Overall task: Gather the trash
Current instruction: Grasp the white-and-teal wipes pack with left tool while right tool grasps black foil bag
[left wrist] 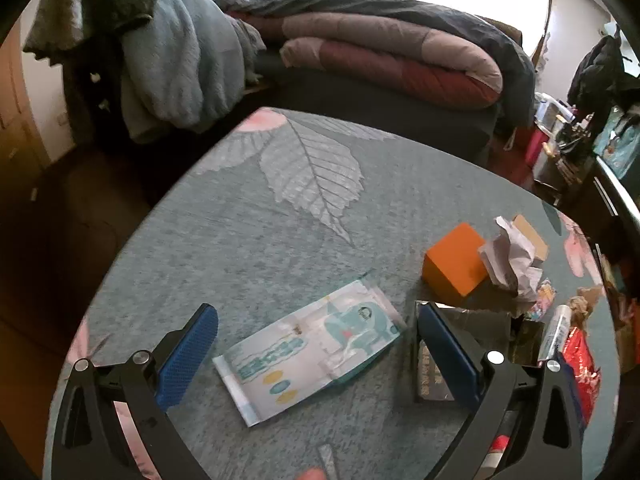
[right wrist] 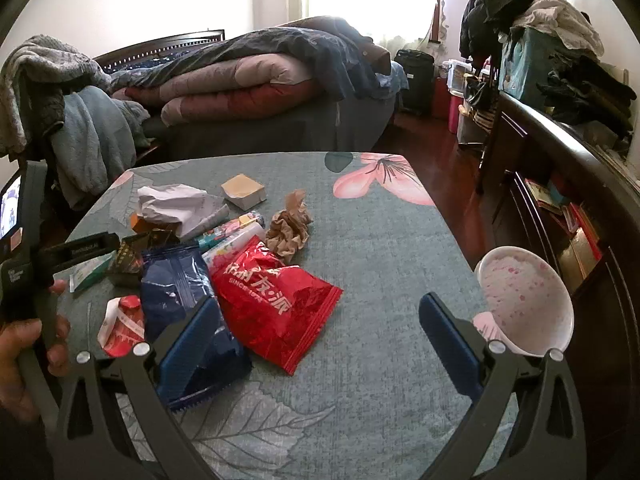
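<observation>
My left gripper (left wrist: pixel 316 344) is open and empty, its fingers either side of a flat white-and-teal wet-wipe packet (left wrist: pixel 310 354) lying on the table. An orange box (left wrist: pixel 456 264), crumpled white paper (left wrist: pixel 512 260) and a black wrapper (left wrist: pixel 464 320) lie to its right. My right gripper (right wrist: pixel 316 336) is open and empty above a red snack bag (right wrist: pixel 276 296). Its left finger (right wrist: pixel 188 344) overlaps a dark blue wrapper (right wrist: pixel 180 280). Crumpled brown paper (right wrist: pixel 290 228), crumpled white paper (right wrist: pixel 176 204), a small tan box (right wrist: pixel 244 190) and a red-and-white wrapper (right wrist: pixel 122 320) lie beyond.
The table has a teal leaf-and-flower cloth (right wrist: pixel 380 240). A pink-speckled bowl (right wrist: pixel 524 300) sits tilted at its right edge. A bed with folded quilts (right wrist: pixel 248 76) stands behind. A dark cabinet (right wrist: pixel 560 200) runs along the right. The other hand-held gripper (right wrist: pixel 36 240) shows at left.
</observation>
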Available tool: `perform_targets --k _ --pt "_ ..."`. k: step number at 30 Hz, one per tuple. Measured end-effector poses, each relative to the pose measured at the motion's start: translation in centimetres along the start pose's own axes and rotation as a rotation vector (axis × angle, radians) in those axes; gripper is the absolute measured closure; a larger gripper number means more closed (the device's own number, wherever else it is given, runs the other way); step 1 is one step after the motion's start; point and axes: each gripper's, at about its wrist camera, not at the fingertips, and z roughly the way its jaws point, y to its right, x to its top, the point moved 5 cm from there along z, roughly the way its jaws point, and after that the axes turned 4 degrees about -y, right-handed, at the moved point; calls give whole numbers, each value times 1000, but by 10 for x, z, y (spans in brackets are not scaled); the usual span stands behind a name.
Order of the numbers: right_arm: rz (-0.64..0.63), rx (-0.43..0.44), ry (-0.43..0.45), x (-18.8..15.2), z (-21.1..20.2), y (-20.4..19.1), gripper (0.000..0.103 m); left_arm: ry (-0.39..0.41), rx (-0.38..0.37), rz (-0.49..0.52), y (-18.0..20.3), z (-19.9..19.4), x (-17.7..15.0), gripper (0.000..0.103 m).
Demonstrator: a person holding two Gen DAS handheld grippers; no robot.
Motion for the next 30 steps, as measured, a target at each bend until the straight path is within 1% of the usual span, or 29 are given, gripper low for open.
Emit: perform_targets --k 2,4,6,7,8,11,15,16,19,21,23,24,25,26,27,28,29,30 --pt "-2 1 3 1 0 0 3 -6 -8 7 -2 -2 2 4" --pt "-4 4 4 1 -1 -1 3 7 -33 51 -1 -9 2 4" --pt "-7 9 2 2 -1 -3 3 -1 -40 127 3 -9 0 4" --pt "-8 12 1 1 -1 -3 3 -12 -24 181 4 -8 -2 4" --pt "-9 13 1 1 -2 -4 3 0 -26 217 3 -10 -4 4" --pt "-11 13 5 1 -3 -5 3 8 -53 287 -1 -13 -4 4" --pt "-8 19 -1 1 -4 -6 3 11 -84 337 -3 -12 -1 4" --pt "-10 17 -1 1 -4 -7 3 8 -111 363 -3 -10 -1 4" --pt "-15 17 3 2 -6 -10 3 -13 -142 415 -3 -3 -4 4" --pt "-16 15 5 3 -6 -10 3 -24 -157 425 -2 4 -4 4" --pt "-15 10 4 3 -5 -10 3 -57 -156 427 -2 16 -6 3" --pt "-13 8 2 3 -4 -9 3 -46 -165 434 0 14 -5 7" --pt "-11 6 0 3 -2 -9 3 -40 -172 437 1 12 -5 13" --pt "-9 7 -6 3 -1 -9 3 -36 -162 438 1 13 -5 16" --pt "-5 12 -14 3 2 -9 3 -31 -162 438 1 12 -4 20" --pt "-3 21 -22 3 4 -10 3 -25 -162 437 2 11 -5 31" --pt "-2 34 -31 2 5 -11 3 -17 -165 435 2 9 -5 38" --pt "-3 46 -40 2 7 -13 3 -7 -163 426 1 7 -4 55"
